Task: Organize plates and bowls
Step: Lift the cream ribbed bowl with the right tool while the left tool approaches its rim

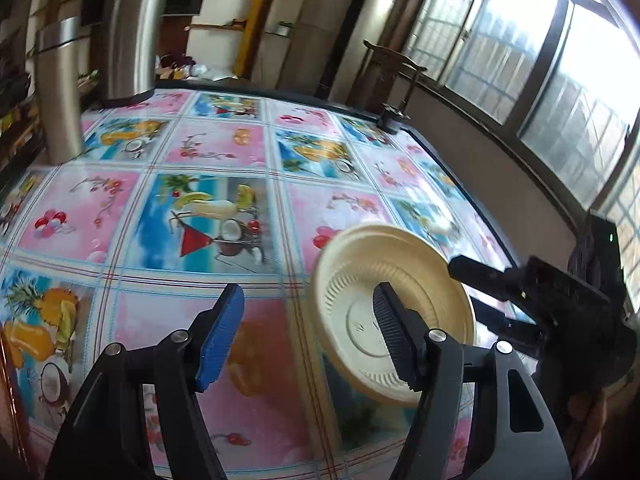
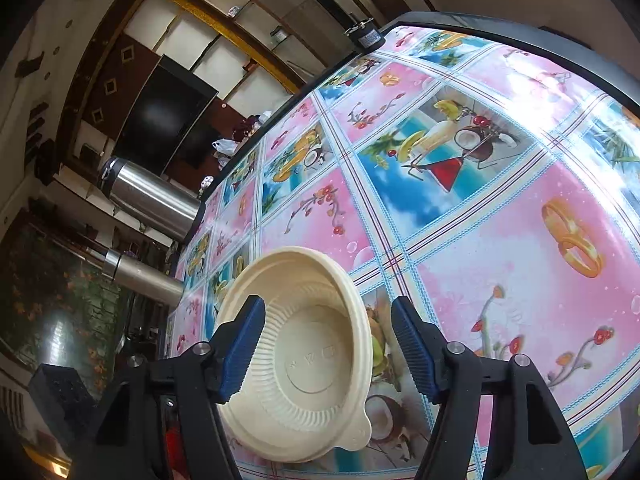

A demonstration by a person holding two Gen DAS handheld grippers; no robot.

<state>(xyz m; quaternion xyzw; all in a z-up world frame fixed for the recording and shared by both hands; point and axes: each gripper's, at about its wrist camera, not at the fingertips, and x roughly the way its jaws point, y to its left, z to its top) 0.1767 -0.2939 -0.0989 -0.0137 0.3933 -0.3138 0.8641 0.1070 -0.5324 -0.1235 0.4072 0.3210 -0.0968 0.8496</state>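
Observation:
A cream ribbed bowl (image 1: 360,280) (image 2: 316,360) with a small rim tab sits over the patterned tablecloth (image 1: 224,216) (image 2: 480,240), its flat embossed bottom facing both cameras. My right gripper (image 2: 328,304) is open, and the bowl lies between its blue pads (image 2: 416,356), with the left pad overlapping the bowl's left rim. I cannot tell whether the bowl rests flat or leans. In the left wrist view my left gripper (image 1: 308,288) is open and holds nothing; the bowl is behind its right finger. The right gripper (image 1: 470,296) reaches in from the right at the bowl's far rim.
Two steel flasks (image 1: 60,92) (image 1: 128,40) stand at the table's far left corner, also seen as flasks (image 2: 148,196) (image 2: 140,276). A small black object (image 1: 390,118) (image 2: 364,36) sits at the far edge. Barred windows (image 1: 540,60) line the right wall.

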